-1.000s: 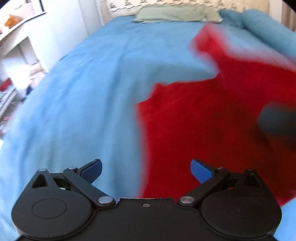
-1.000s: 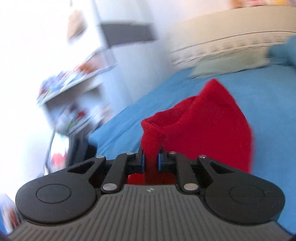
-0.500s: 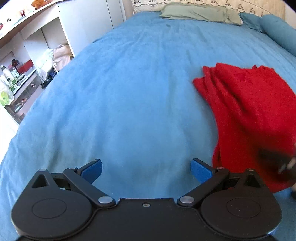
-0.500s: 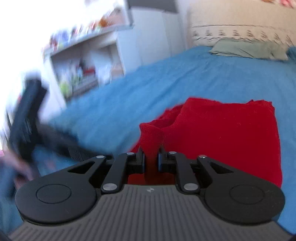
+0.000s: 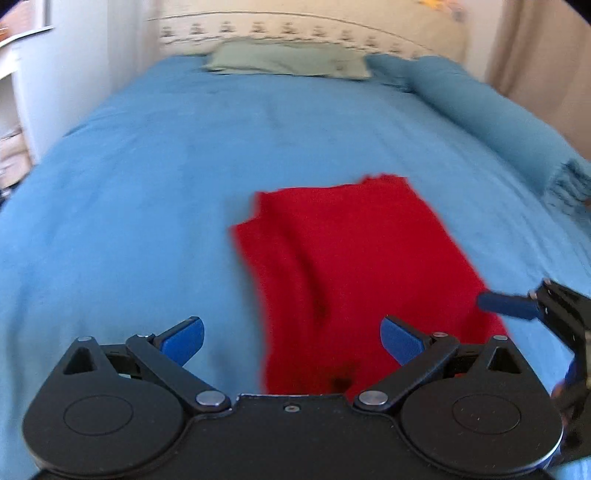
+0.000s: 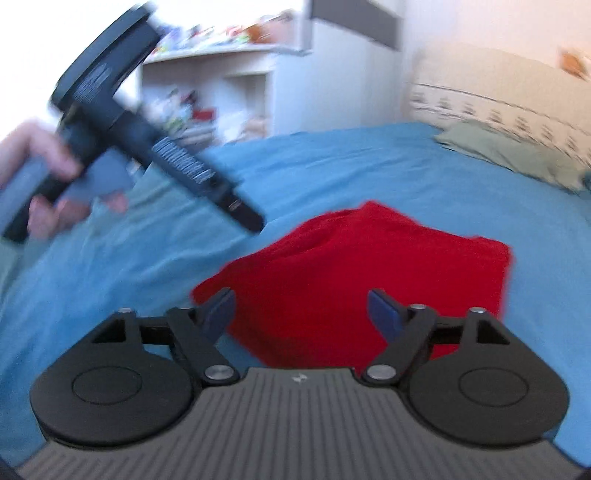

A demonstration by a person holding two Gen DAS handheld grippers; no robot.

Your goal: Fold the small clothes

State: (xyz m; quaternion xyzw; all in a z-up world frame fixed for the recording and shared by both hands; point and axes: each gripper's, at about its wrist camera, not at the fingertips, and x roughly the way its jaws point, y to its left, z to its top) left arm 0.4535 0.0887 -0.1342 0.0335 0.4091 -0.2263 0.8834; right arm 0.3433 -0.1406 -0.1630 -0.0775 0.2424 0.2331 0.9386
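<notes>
Red garment (image 5: pixel 354 258) lies folded on the blue bedspread (image 5: pixel 147 184), roughly mid-bed, flat with a few soft ridges along its left side; no pad of either tool touches it. Right gripper (image 6: pixel 301 310): jaws have just been opening and now stand wide apart, the near edge of the cloth lying low between the blue pads (image 6: pixel 384 314), released, no contact visible. Left gripper (image 5: pixel 291 338): fingers spread wide, nothing clamped; the garment's near left part shows in the gap below it, the bedspread under its left pad. In the right wrist view the left tool's body appears blurred at upper left, held in a hand (image 6: pixel 40 177) above the bedspread, clear of the cloth. Green pillow (image 5: pixel 288 61) at the headboard (image 5: pixel 295 29), well apart from the garment. White shelving (image 6: pixel 207 92) beside the bed, contents too blurred to identify.
</notes>
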